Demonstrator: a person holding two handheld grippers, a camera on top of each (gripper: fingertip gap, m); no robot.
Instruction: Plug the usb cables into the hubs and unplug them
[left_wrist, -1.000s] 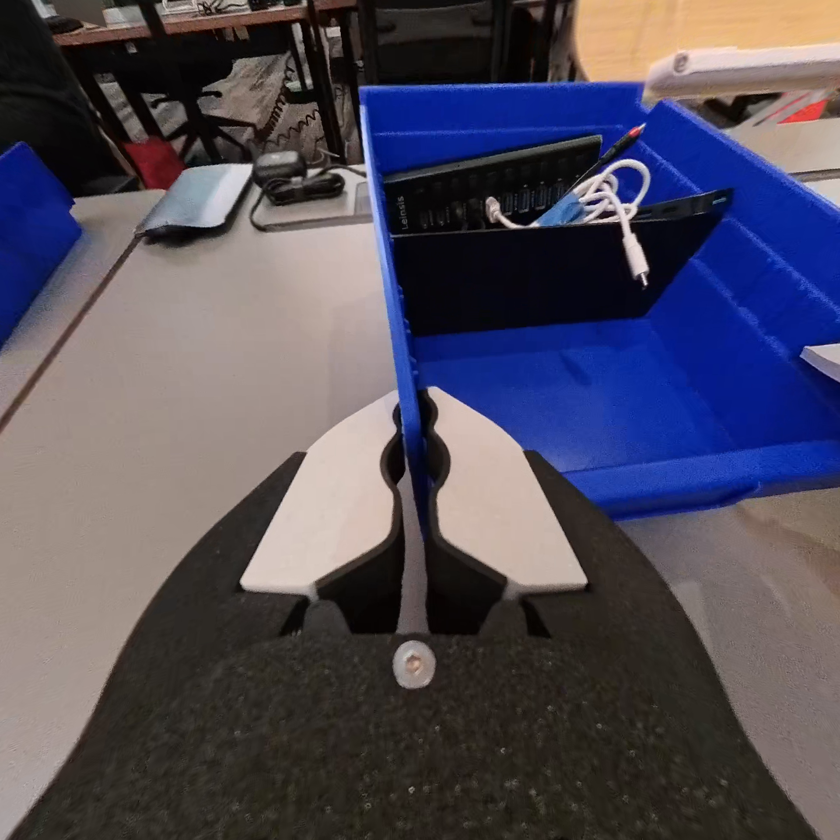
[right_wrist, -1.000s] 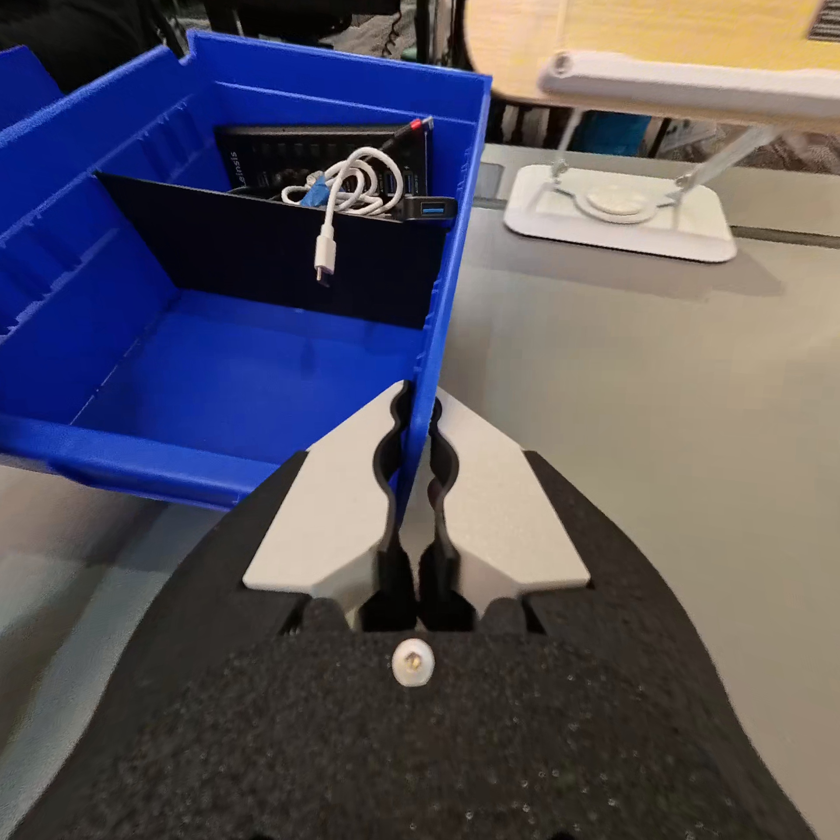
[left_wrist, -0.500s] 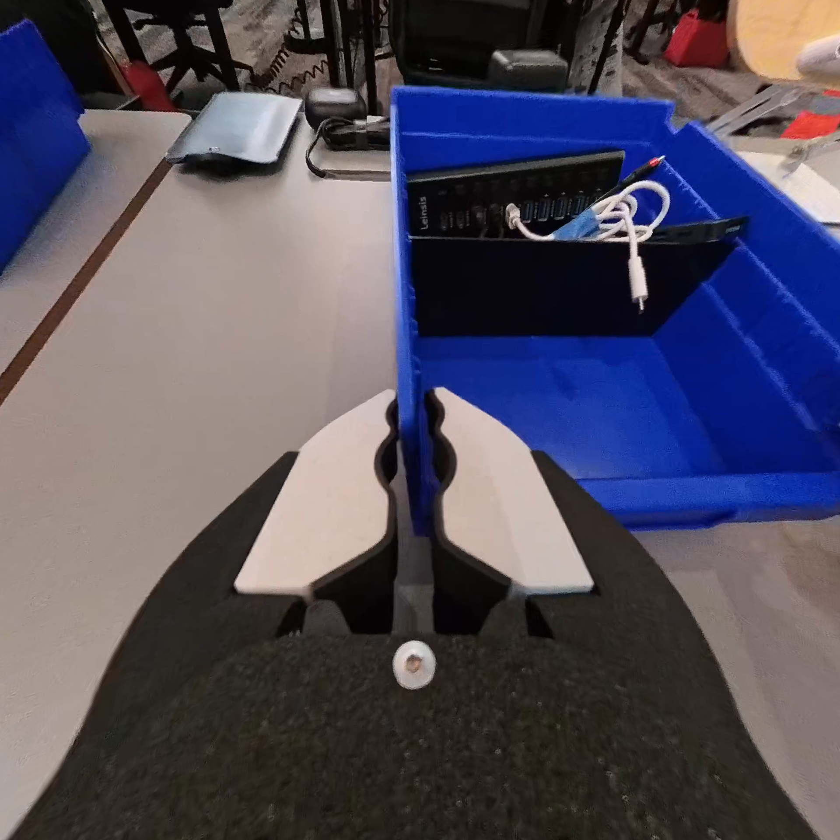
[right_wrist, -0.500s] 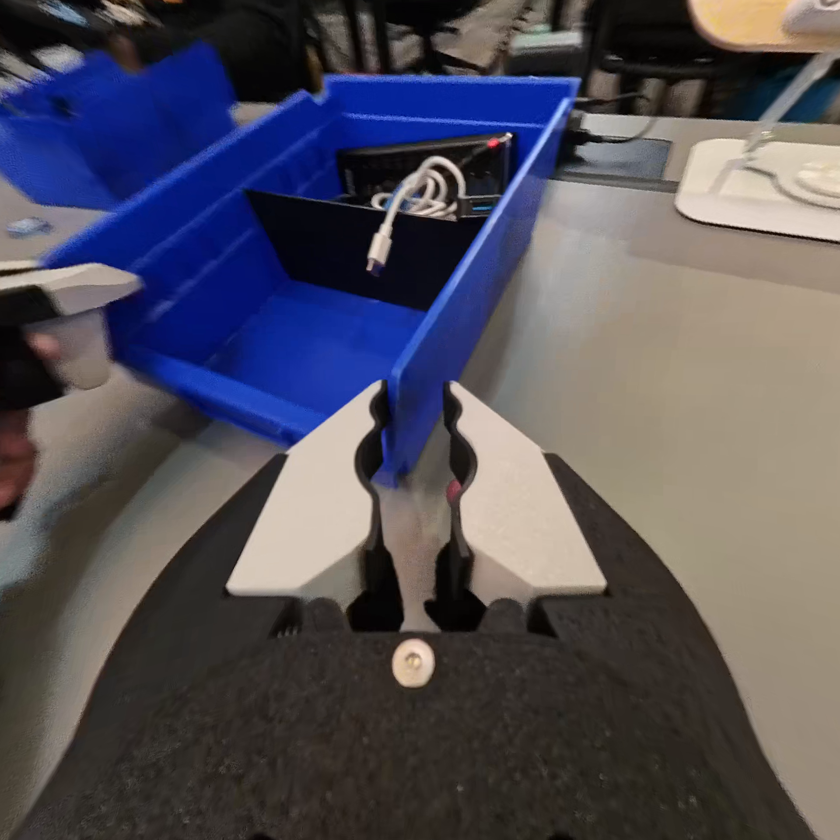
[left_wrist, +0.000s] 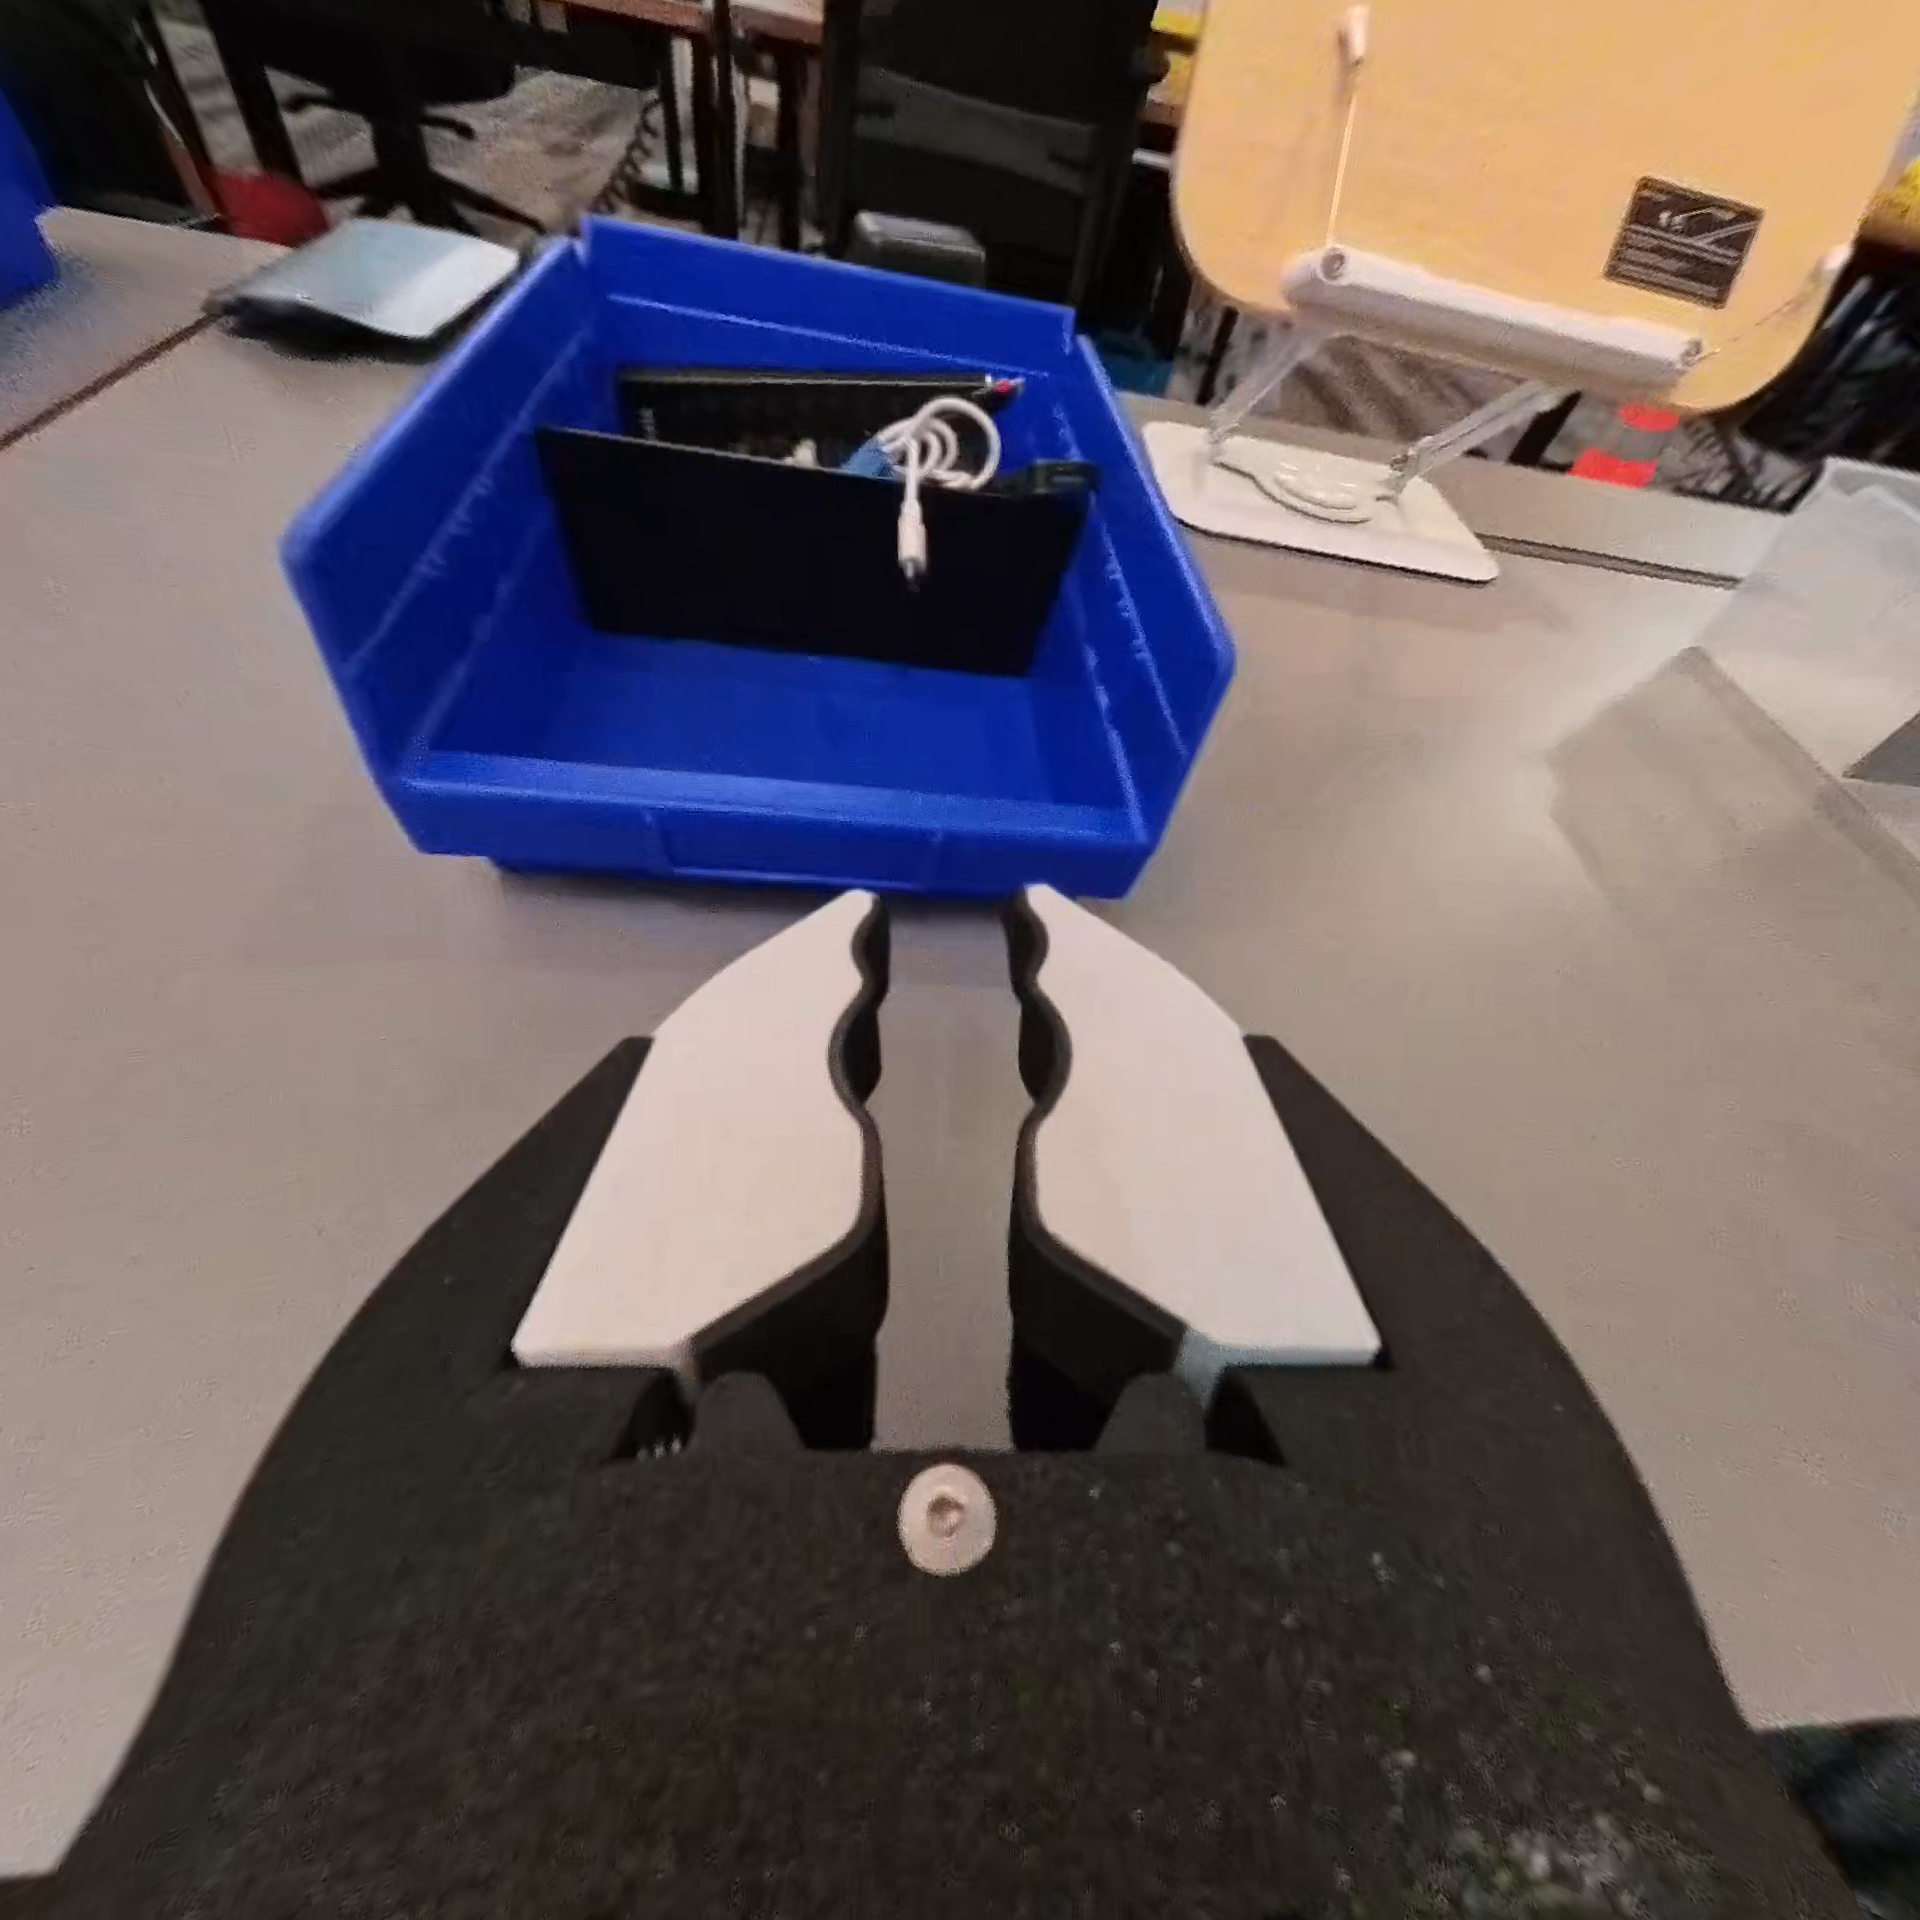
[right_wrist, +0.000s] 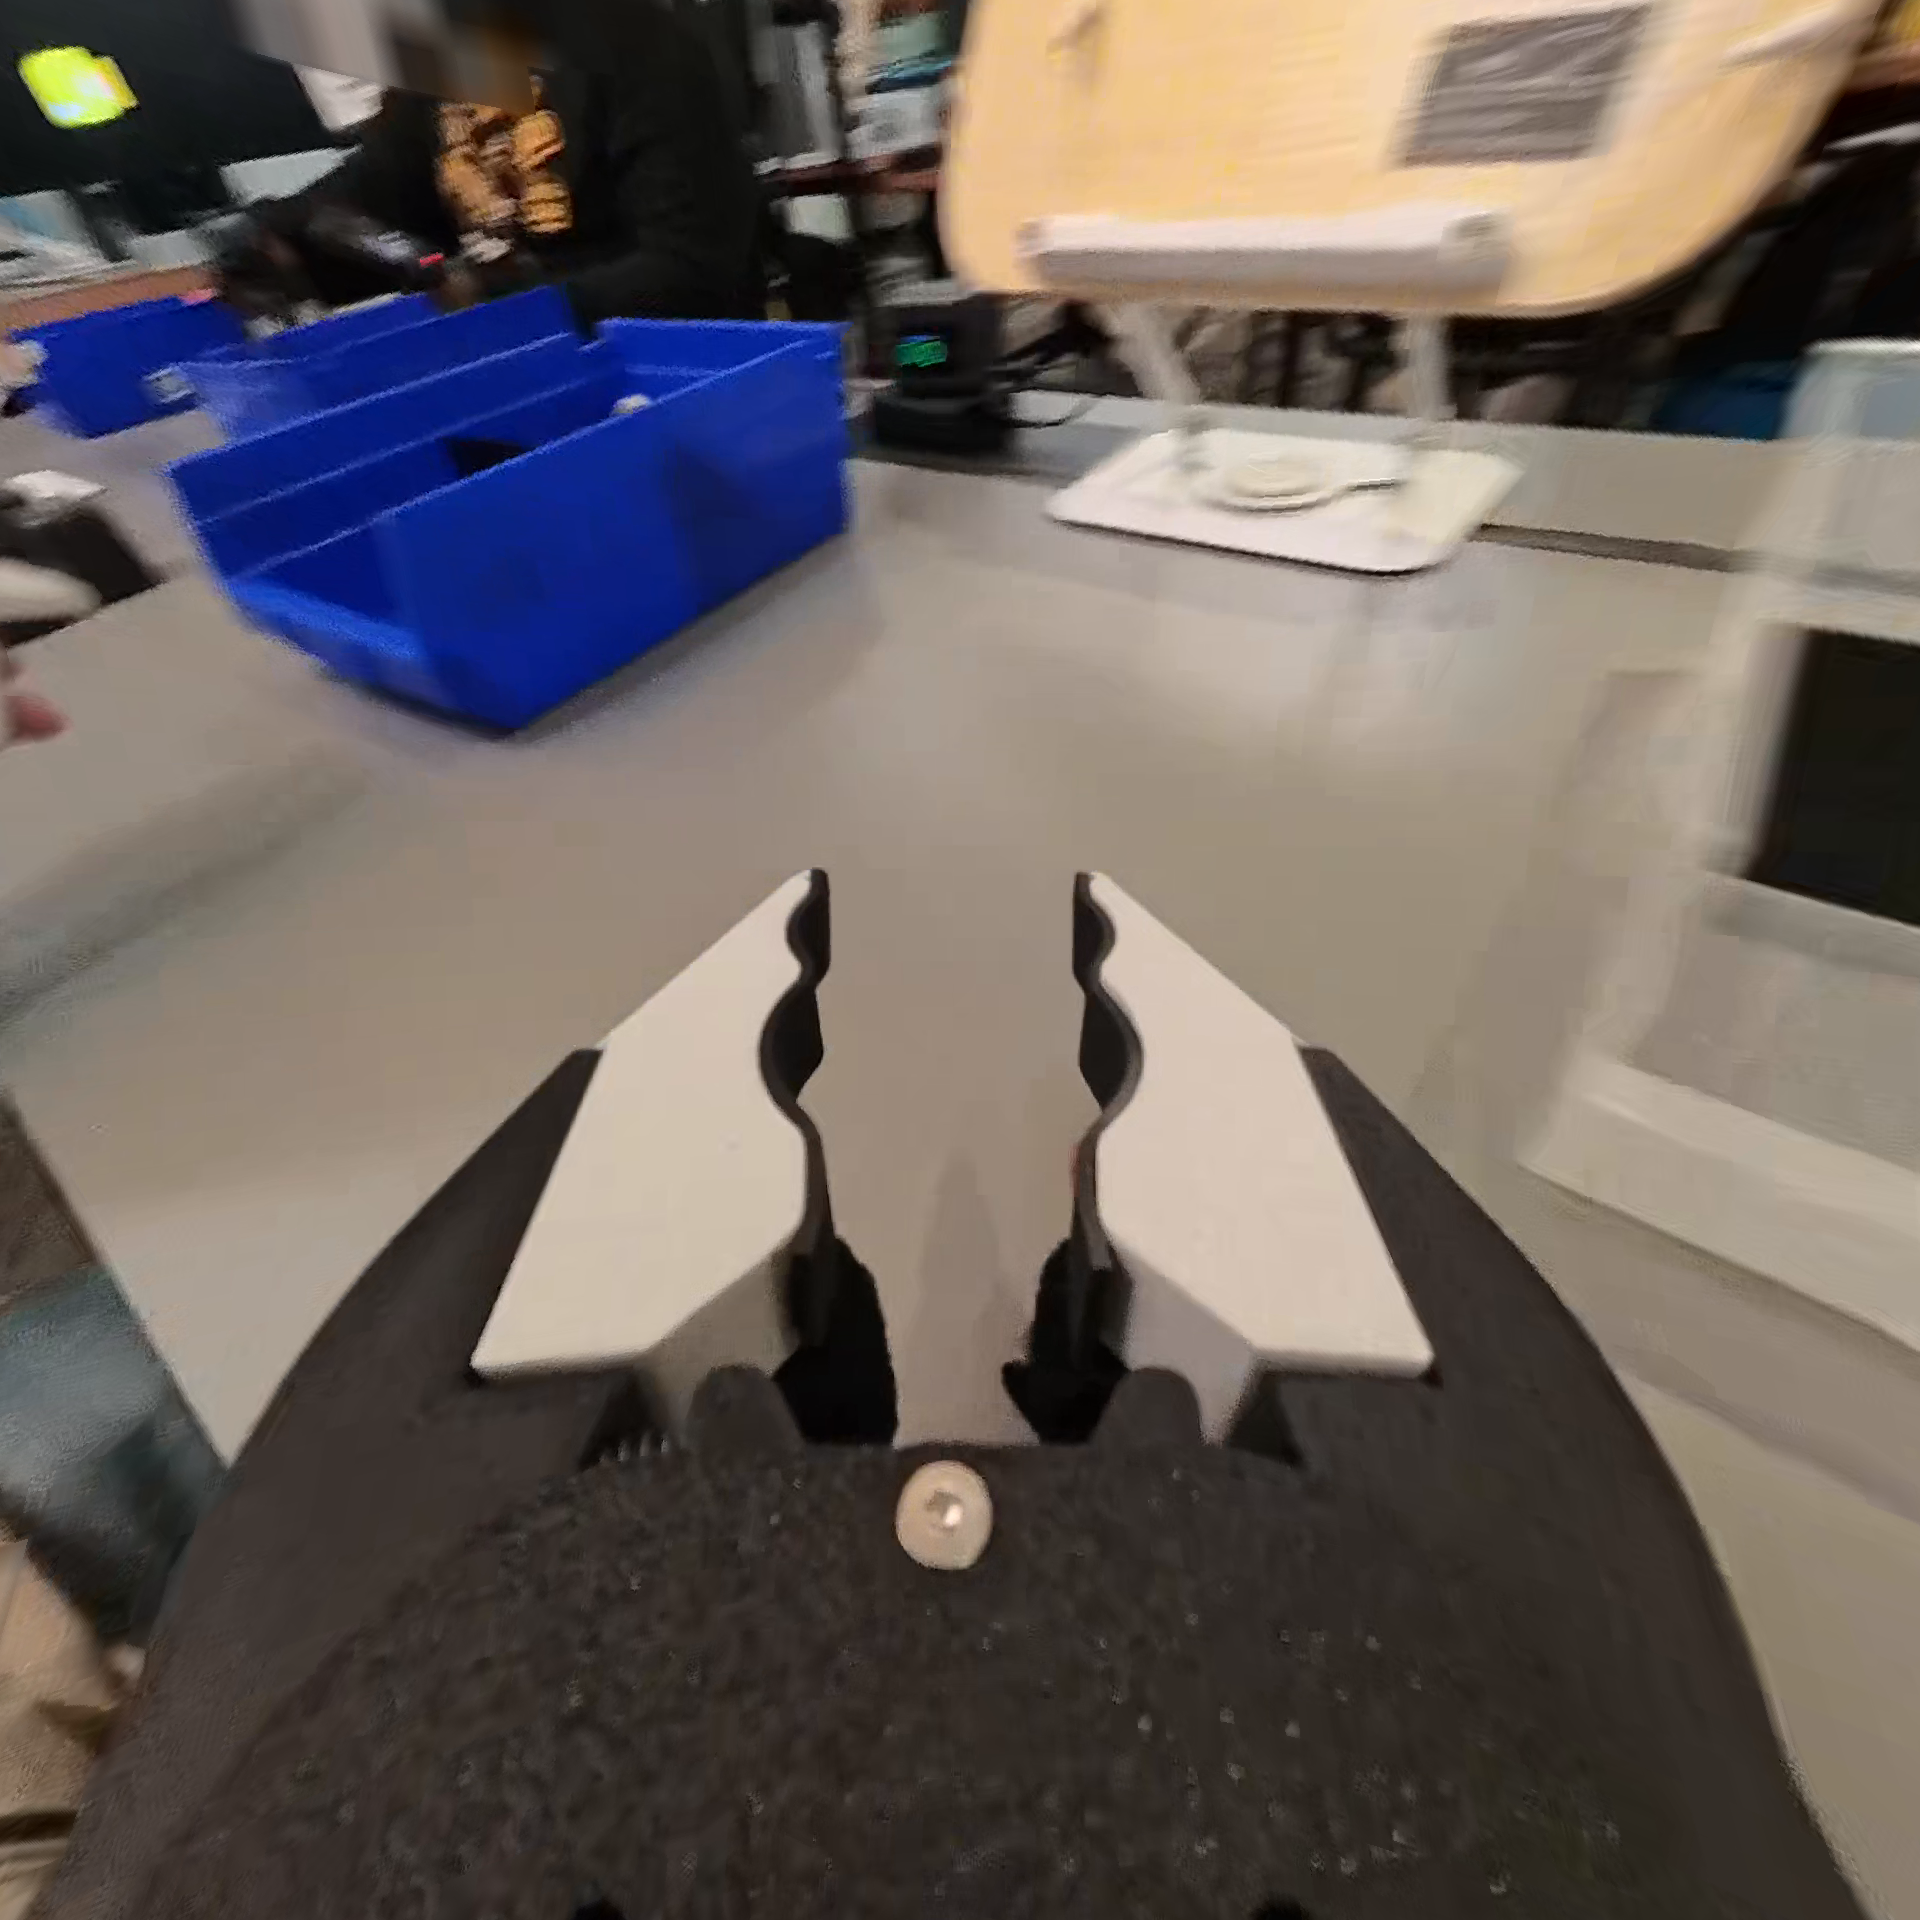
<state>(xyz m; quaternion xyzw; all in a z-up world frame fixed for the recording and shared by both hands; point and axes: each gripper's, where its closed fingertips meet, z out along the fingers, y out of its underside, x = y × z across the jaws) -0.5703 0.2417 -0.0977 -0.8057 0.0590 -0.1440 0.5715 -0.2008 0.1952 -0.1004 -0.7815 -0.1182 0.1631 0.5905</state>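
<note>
Spreading across both views, the smooth grey matte tabletop (left_wrist: 1455, 935) carried everything. A second before, each gripper had been clamped on a side wall of the blue moulded-plastic storage bin (left_wrist: 769, 800); now both had let go and backed away, so the bin stood free on the table, apart from either tool. In the right wrist view the bin (right_wrist: 582, 582) lay well off to the left, blurred by motion.

Behind the bin stood a tilted pale wooden board on a white folding stand (left_wrist: 1340, 499), its flat base plate resting on the table.

The left gripper (left_wrist: 948, 925), with pale grey wedge-shaped fingers lined by wavy black pads on a rough black body, hovered just short of the bin's front lip, its fingers released with a narrow gap and nothing between them. The right gripper (right_wrist: 951, 883), of the same build, was spread wider and also empty above bare table.

Inside the bin a flat black divider panel (left_wrist: 810, 561) stood upright across it. Behind it, in the rear compartment, leaned a long black rectangular usb hub (left_wrist: 748, 410). A coiled white usb cable (left_wrist: 935, 457) lay there too, its plug end draped over the divider's top edge.
</note>
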